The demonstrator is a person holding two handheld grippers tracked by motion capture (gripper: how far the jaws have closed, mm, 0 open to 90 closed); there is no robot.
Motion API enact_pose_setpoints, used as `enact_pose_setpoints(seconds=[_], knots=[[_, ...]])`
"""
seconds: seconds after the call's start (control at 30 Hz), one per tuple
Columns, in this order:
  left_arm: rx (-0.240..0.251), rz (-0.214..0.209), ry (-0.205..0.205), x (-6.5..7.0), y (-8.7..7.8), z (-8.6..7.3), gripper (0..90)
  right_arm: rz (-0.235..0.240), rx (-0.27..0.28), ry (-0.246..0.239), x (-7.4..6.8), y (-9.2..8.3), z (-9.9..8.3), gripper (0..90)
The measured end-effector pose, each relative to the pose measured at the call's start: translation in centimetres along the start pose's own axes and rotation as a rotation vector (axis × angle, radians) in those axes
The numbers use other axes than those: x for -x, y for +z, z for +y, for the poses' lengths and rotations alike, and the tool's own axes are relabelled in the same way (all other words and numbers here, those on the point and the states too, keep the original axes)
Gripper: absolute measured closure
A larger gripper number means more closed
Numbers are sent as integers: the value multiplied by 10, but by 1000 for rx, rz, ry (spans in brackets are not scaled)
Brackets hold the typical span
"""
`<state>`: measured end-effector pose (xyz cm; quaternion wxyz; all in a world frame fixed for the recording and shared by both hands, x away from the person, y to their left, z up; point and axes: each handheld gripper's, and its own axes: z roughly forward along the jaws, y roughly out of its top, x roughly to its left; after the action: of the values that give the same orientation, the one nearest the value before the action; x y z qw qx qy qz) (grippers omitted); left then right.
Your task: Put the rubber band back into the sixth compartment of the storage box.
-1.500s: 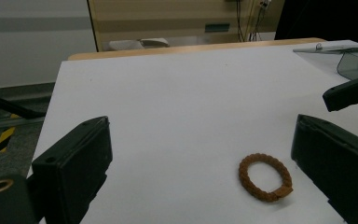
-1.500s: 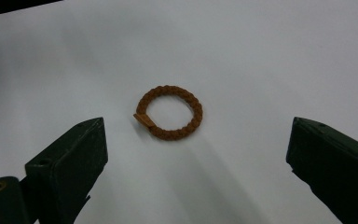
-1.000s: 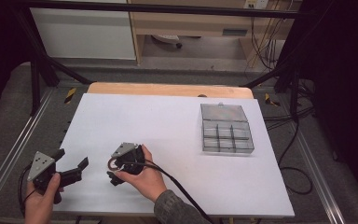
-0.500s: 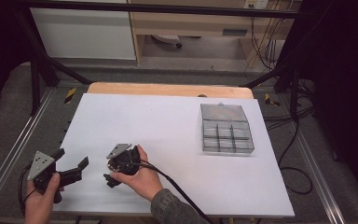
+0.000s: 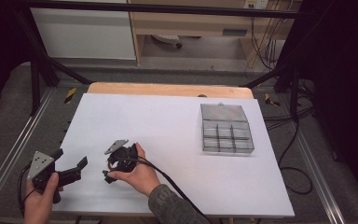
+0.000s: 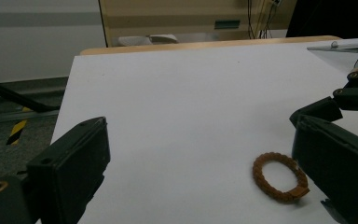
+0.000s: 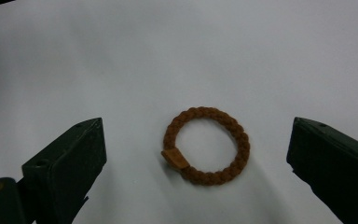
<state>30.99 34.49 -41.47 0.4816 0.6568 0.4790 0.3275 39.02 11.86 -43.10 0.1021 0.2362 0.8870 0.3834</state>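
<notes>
A brown braided ring (image 7: 237, 133) lies flat on the white table (image 5: 168, 121). My right gripper (image 7: 198, 134) hangs over it, open, with one jaw on each side of the ring and neither touching it. In the high view the right gripper (image 5: 110, 168) is near the table's front left, held by a hand. My left gripper (image 5: 70, 158) sits further left at the table's edge, open and holding nothing. In the left gripper view the left gripper (image 6: 200, 135) faces across the table, with the ring (image 6: 258, 173) just inside its right jaw and the right gripper (image 6: 349, 93) behind.
A clear plastic compartment box (image 5: 226, 133) with its lid raised stands at the right of the table. A wooden board edge (image 5: 168, 88) runs along the far side. Cables trail on the floor at the right.
The right gripper has shifted a little to the left and nearer the front edge, over the ring. The left gripper has stayed put.
</notes>
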Motion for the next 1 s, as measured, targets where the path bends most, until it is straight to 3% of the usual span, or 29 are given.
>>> enact_pose_setpoints(seconds=[0.6, 1.0], knots=[[-5, -5, 3, 0, 1, 0, 44, -61, -29, 67, 15, 18, 2, 167], [-5, -7, 6, 0, 1, 0, 44, -71, -40, 82, 22, 17, 2, 375]])
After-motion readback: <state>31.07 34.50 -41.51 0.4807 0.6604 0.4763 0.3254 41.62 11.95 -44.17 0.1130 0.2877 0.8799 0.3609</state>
